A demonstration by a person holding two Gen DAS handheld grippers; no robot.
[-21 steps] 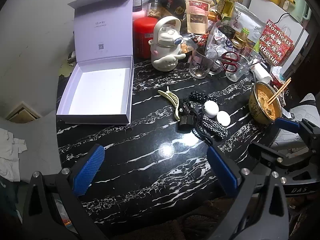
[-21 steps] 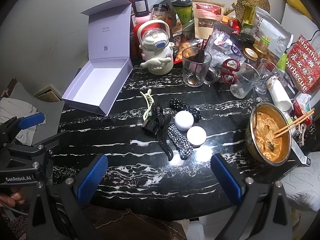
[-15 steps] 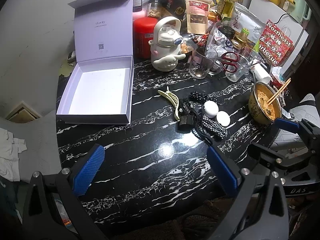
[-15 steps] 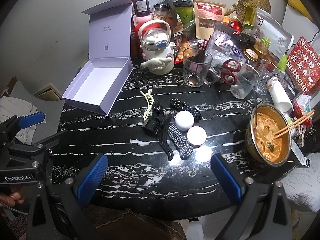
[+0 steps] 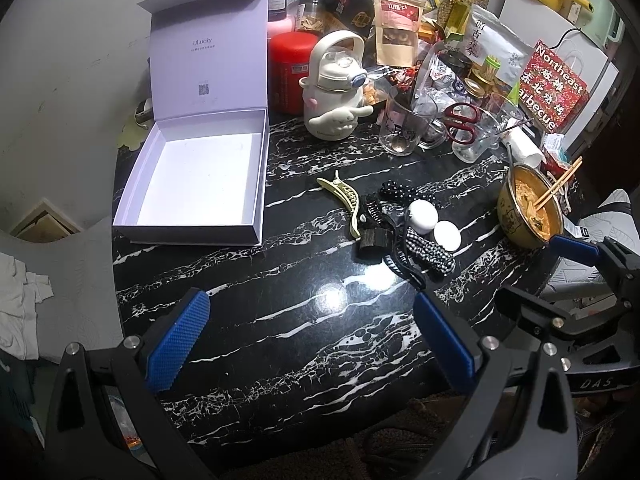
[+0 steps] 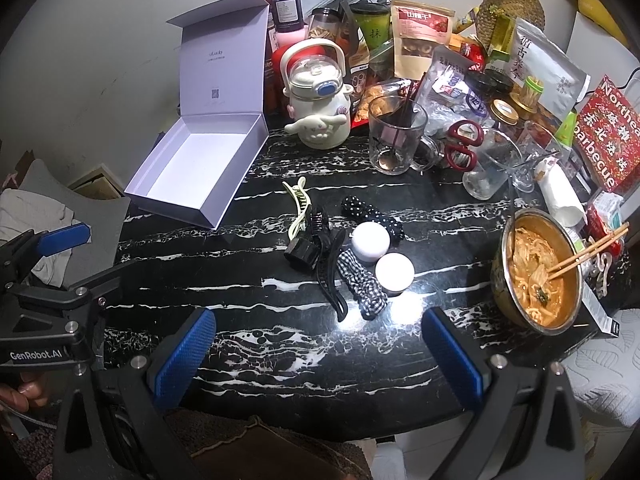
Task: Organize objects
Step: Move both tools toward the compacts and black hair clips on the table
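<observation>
Two grippers hang over the near edge of a black marble table (image 5: 280, 332), both tilted down toward it. The left gripper (image 5: 312, 344) has its blue pads spread as wide as they go, with nothing between them; the right gripper (image 6: 320, 354) is likewise wide open and empty.

At the centre of both views lies a small heap of hair things: a cream claw clip (image 5: 344, 200), a black clip (image 6: 330, 276), a checked scrunchie (image 6: 362, 284), a beaded tie (image 6: 370, 212) and two white balls (image 6: 370, 242), touching or overlapping one another. At the upper left an empty lilac box (image 5: 192, 184) stands with its lid propped back, probably laid open to receive them.

Nothing is in the box yet, so sorting seems not to have begun. The noodle bowl (image 6: 536, 276) at centre right, chopsticks sticking out, sits near the heap and could be knocked.
</observation>
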